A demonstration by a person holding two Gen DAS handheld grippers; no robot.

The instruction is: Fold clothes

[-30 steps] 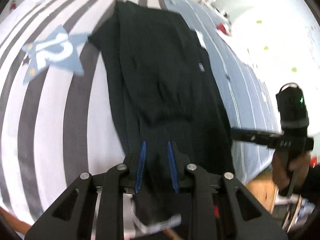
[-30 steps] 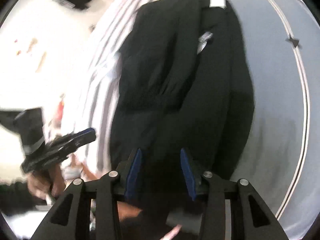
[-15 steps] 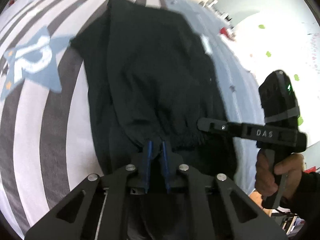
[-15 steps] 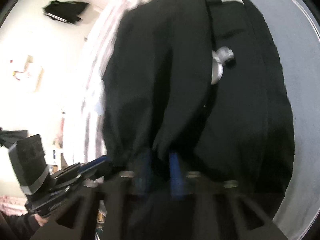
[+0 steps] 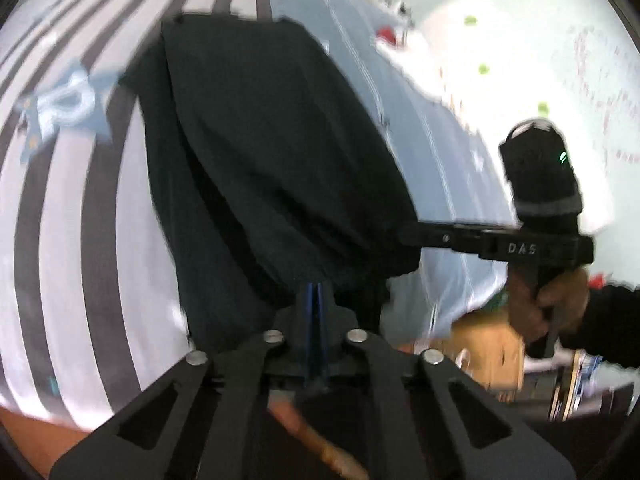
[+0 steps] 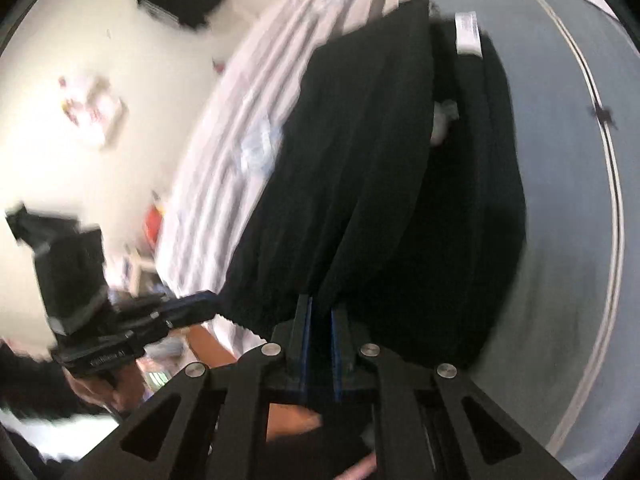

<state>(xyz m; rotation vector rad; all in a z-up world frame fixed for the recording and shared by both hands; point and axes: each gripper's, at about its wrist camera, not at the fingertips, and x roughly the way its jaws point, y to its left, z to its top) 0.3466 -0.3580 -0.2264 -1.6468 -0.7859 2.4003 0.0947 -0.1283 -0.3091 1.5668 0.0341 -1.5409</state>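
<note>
1. Left gripper (image 5: 316, 292): its jaws have just been closing and now stand pinched together on the near hem of the black garment (image 5: 272, 152).
2. Right gripper (image 6: 320, 312): clamped on the same hem, cloth between the blue pads.
3. The garment lies lengthwise on the bed (image 5: 60, 220), near edge lifted.
4. Striped cover lies bare left of the garment; plain blue cover (image 6: 560, 220) bare to its right.
5. Bed edge sits just below both grippers.

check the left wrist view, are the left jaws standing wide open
No, the left gripper has its jaws pinched shut on the edge of the black garment.
</note>
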